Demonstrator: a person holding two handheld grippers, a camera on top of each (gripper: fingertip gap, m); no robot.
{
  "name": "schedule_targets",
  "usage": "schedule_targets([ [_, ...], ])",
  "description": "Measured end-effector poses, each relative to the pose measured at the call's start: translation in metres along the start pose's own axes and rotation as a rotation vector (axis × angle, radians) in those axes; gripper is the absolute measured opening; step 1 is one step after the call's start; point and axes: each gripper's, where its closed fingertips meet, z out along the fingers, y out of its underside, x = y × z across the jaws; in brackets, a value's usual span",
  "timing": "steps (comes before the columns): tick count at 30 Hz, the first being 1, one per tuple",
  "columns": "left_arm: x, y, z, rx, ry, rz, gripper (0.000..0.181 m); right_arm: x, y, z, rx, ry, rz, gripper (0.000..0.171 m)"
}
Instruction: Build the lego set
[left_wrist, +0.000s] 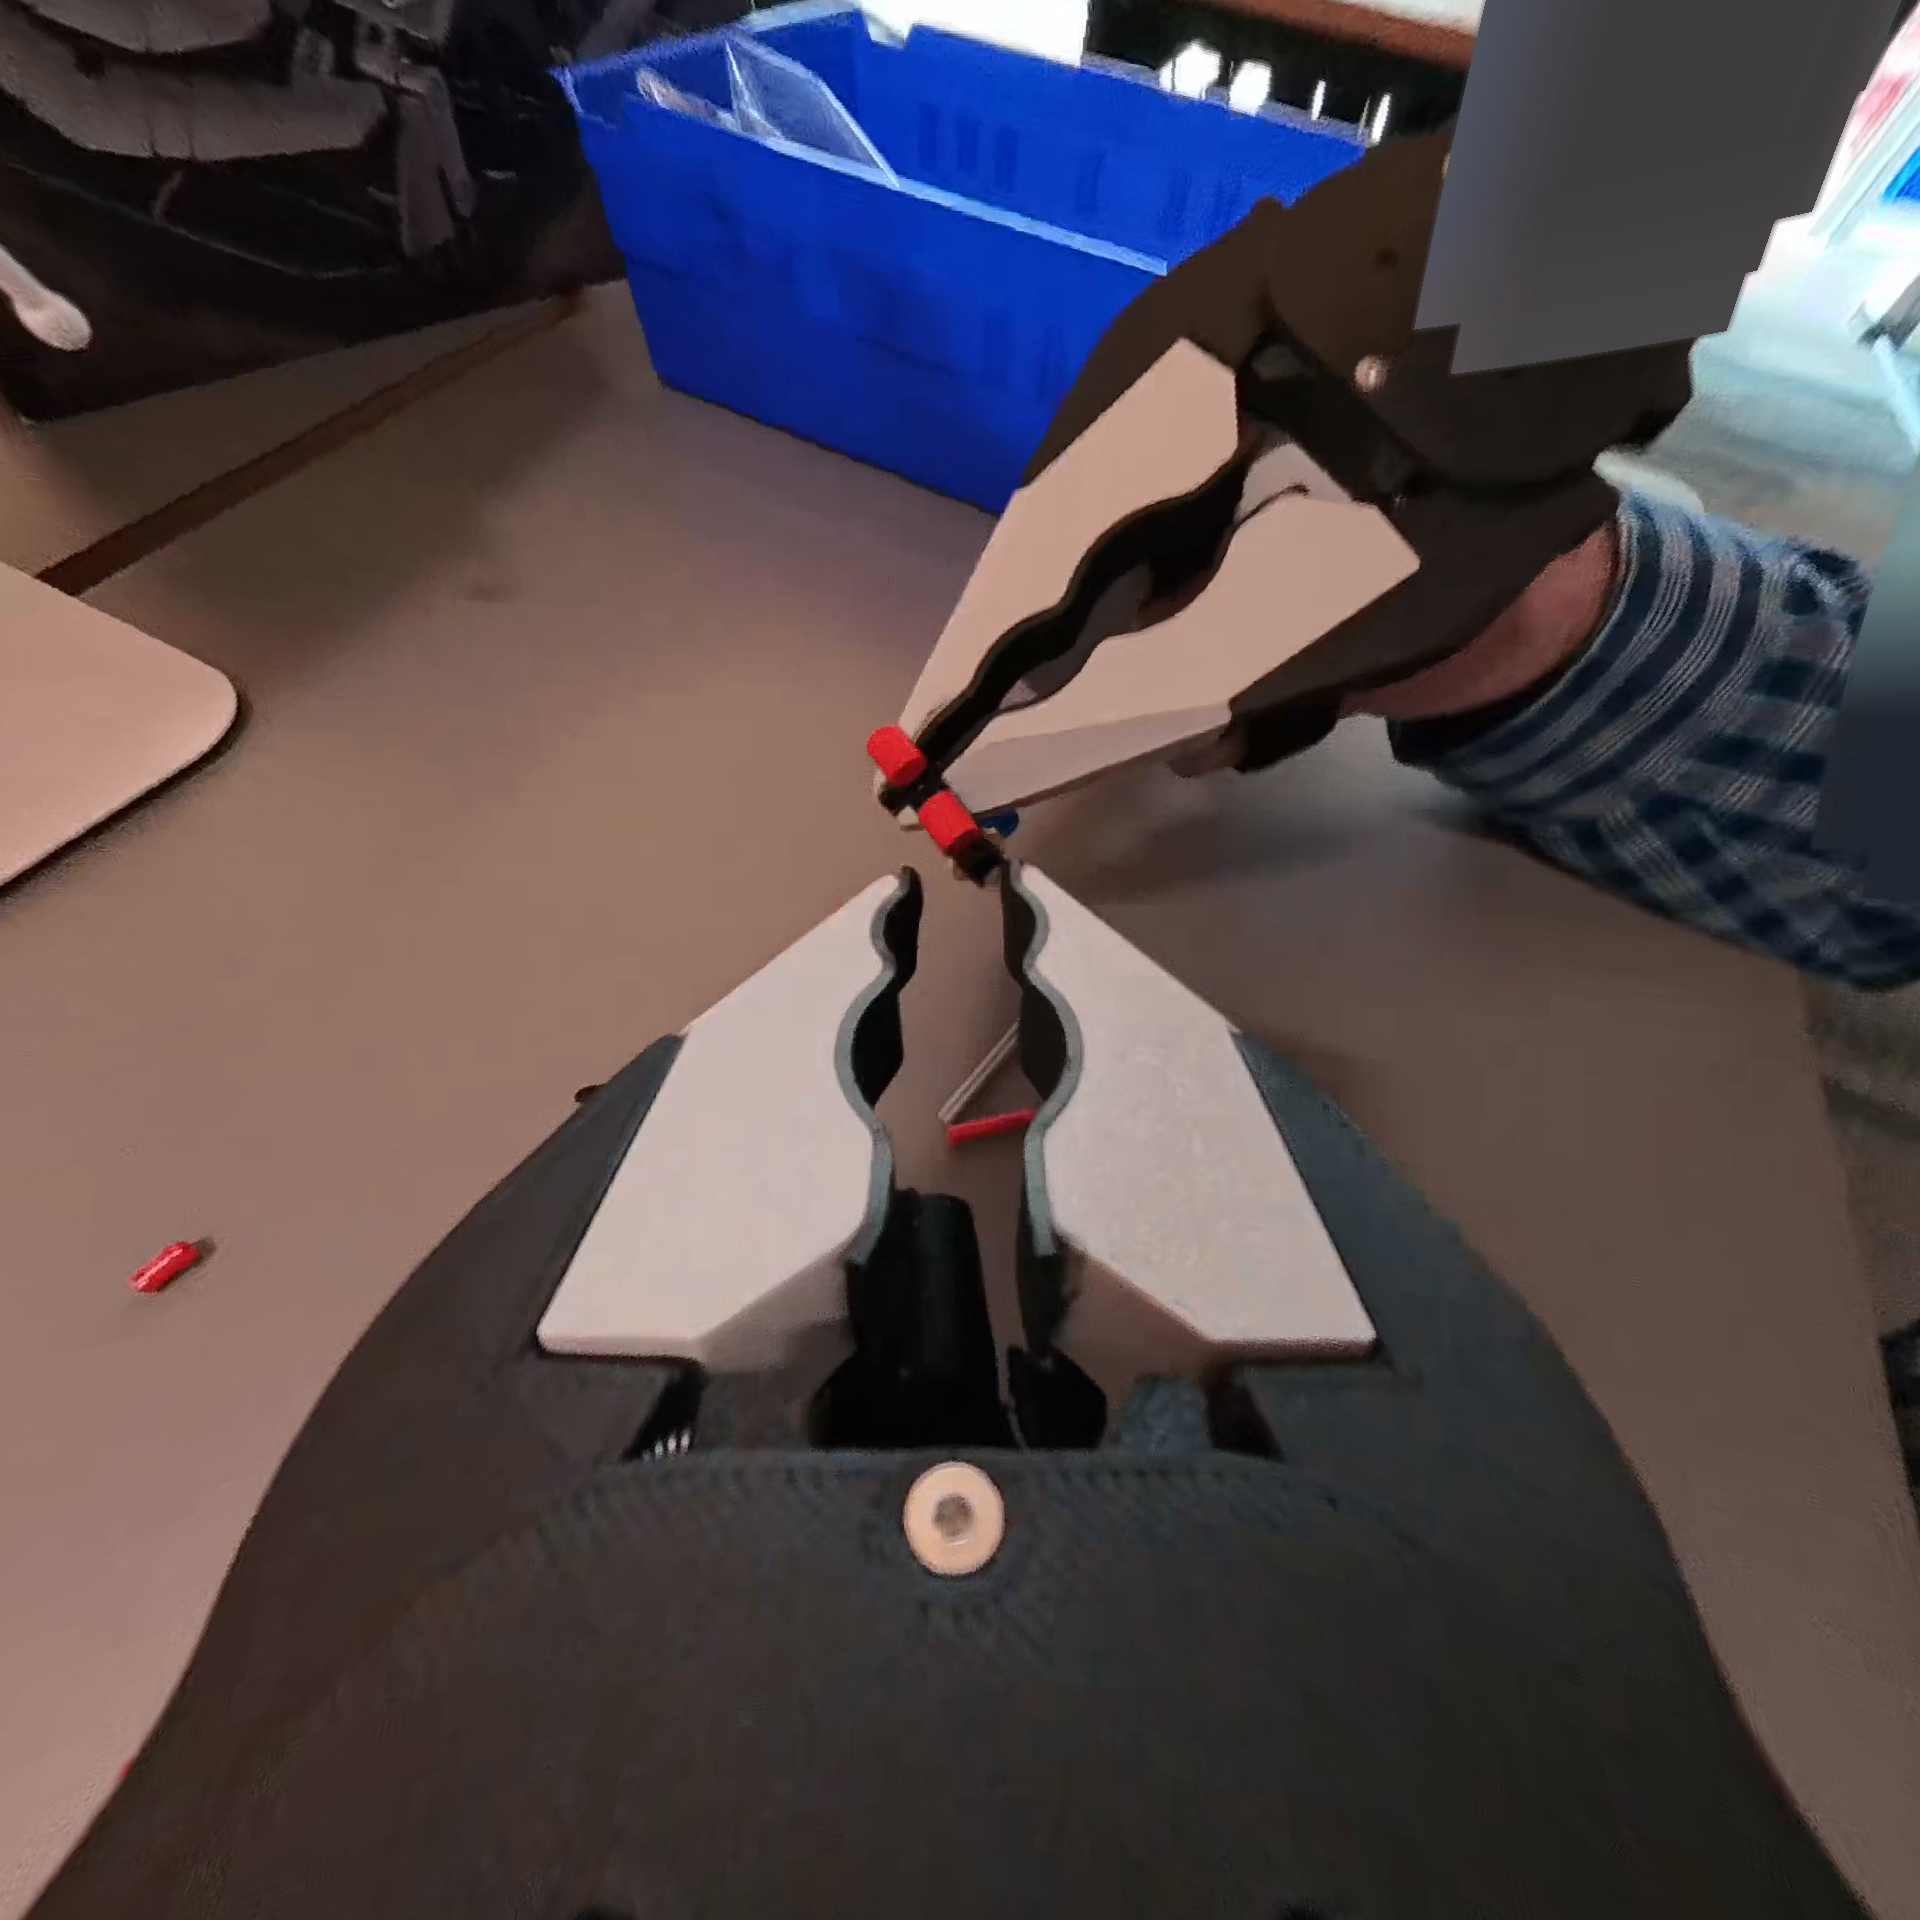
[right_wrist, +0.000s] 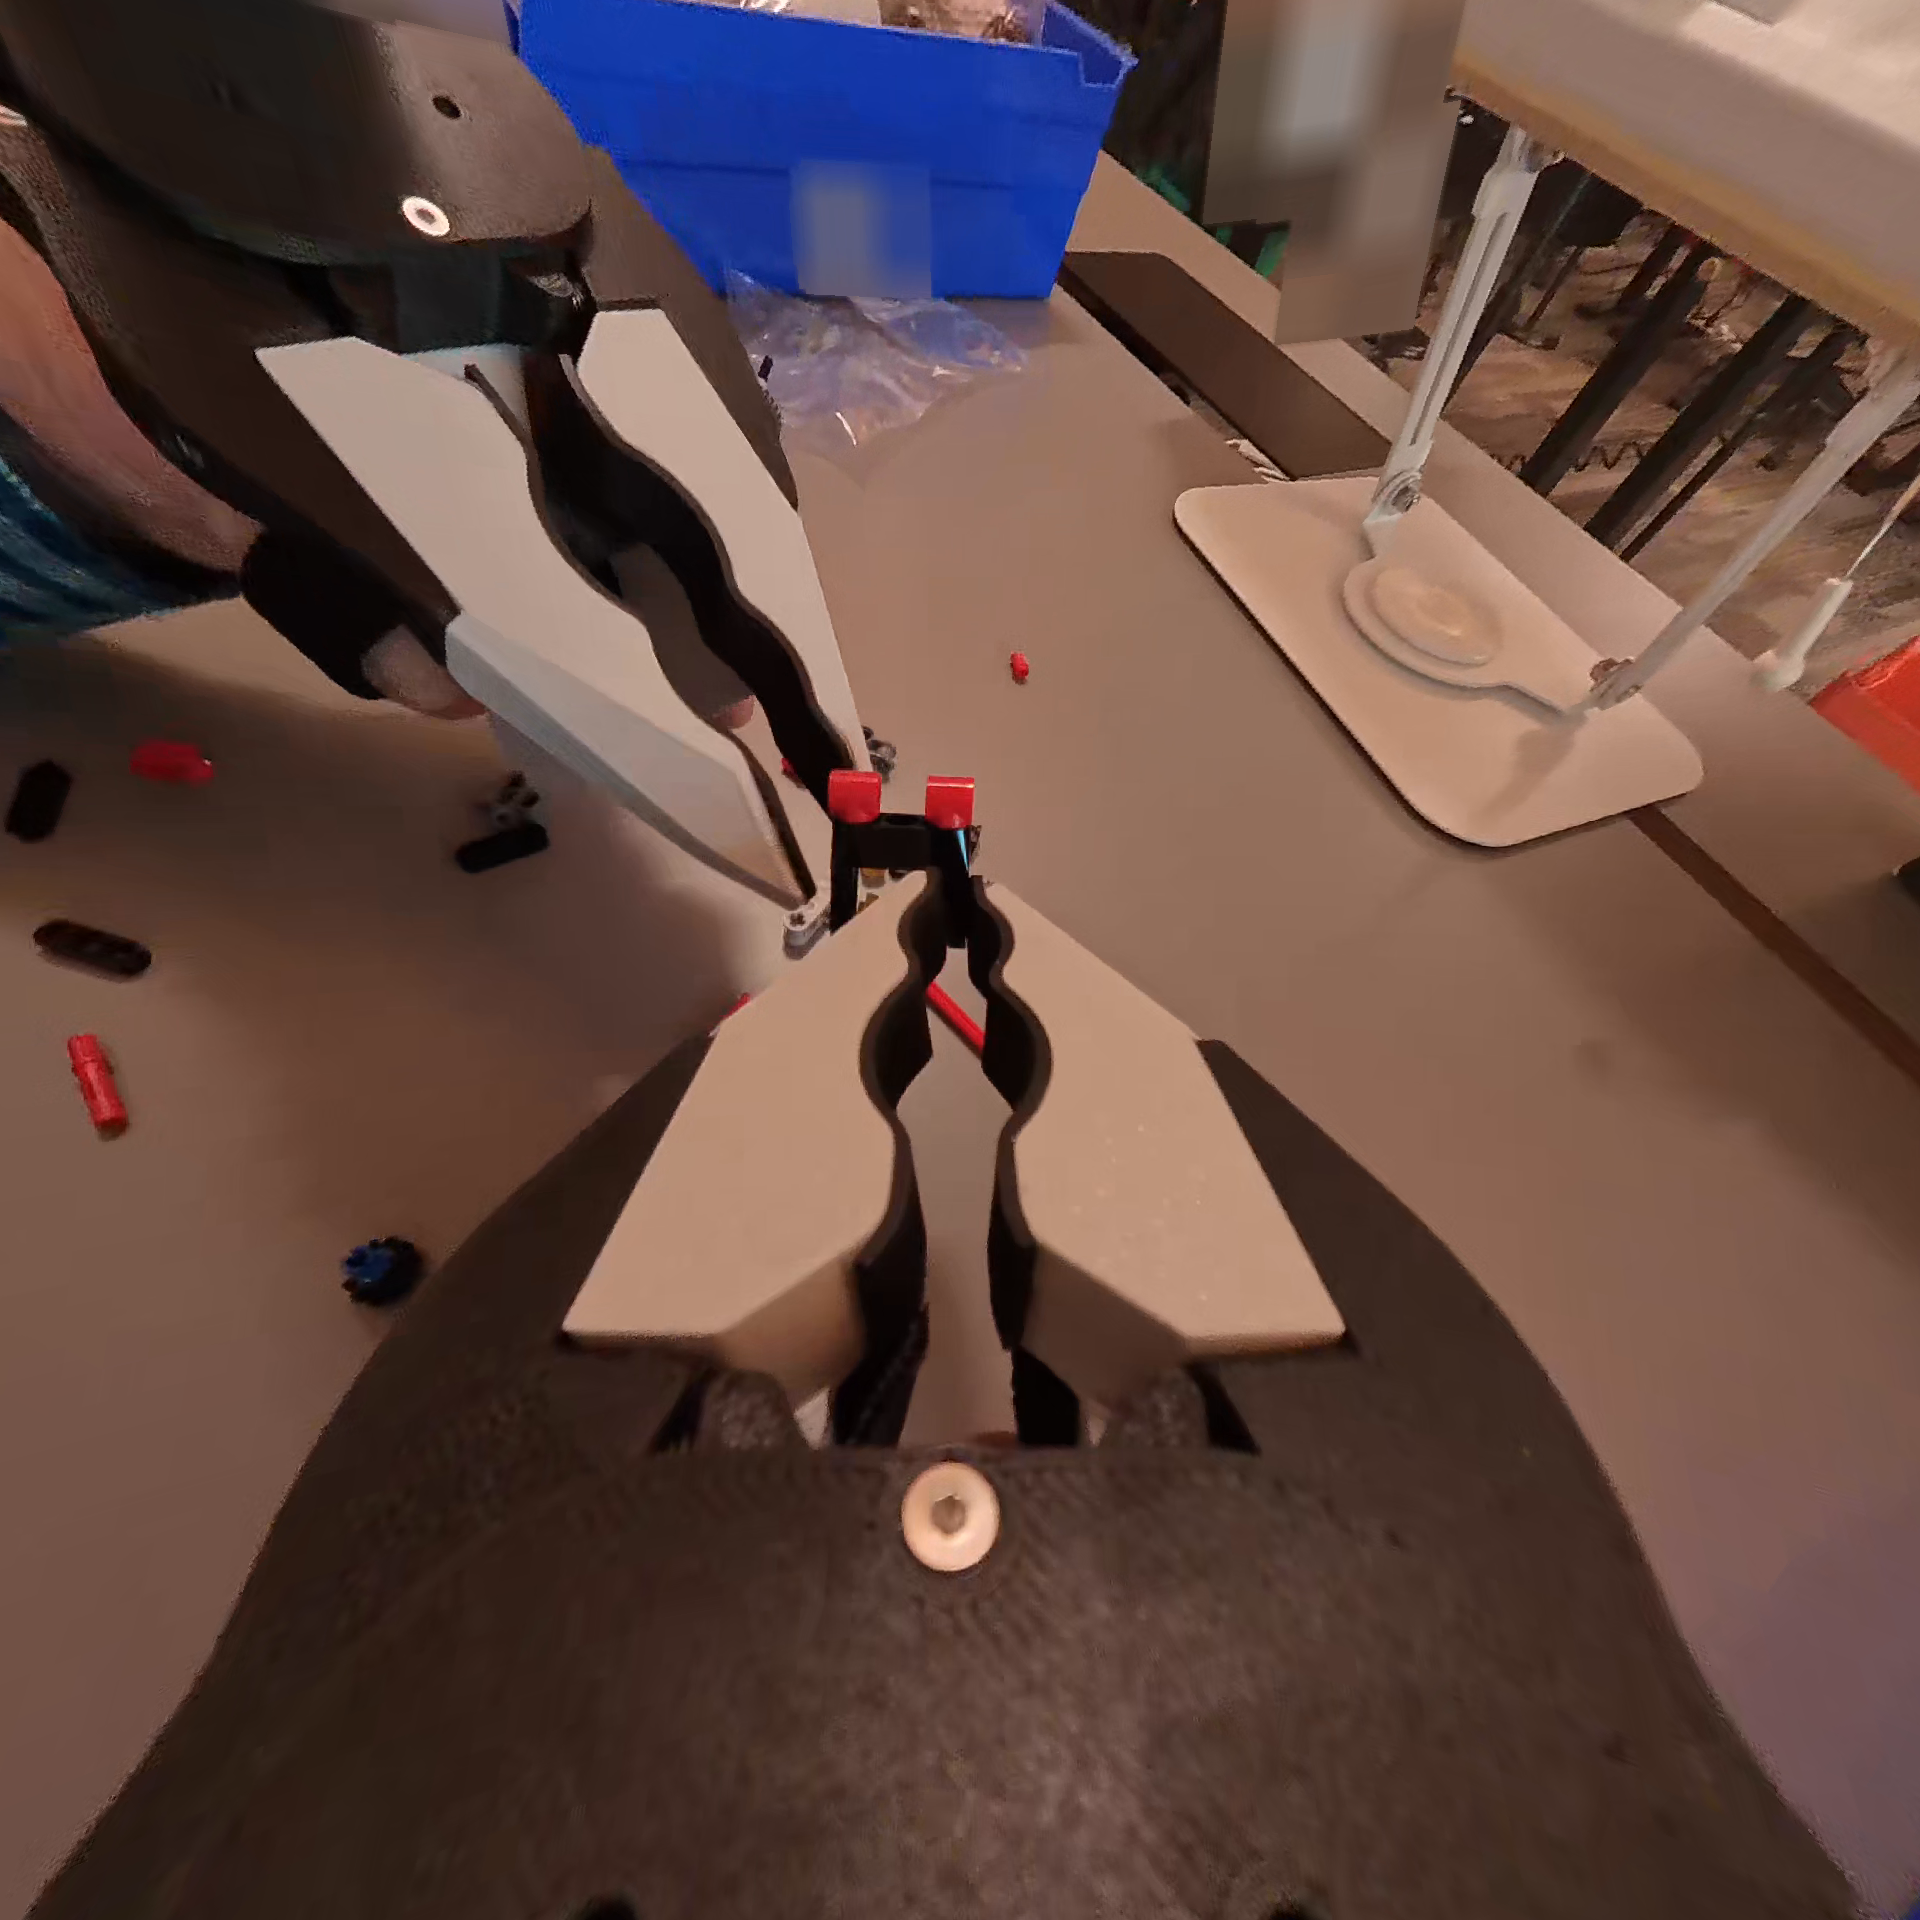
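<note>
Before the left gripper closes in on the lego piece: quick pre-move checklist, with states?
1. Right gripper shut on black-and-red assembly: ok.
2. Left gripper open, nothing held: ok.
3. Left fingertips lined up with the assembly: ok, just short of it.
4. Assembly lifted off the table: cannot tell.
5. Where the left one should grip: cannot tell.
6. Loose red pin to hand: ok.

A small black beam-built lego assembly (right_wrist: 902, 842) topped by two red cylindrical bushes (right_wrist: 854, 794) stands upright above the table.
</note>
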Motion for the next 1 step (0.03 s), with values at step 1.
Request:
schedule_targets([
  [1, -0.0016, -0.0031, 0.0002, 0.028, -0.013, -0.02, 0.014, 0.0002, -0.0012, 0.0003, 0.005, 0.007, 0.005, 0.0],
])
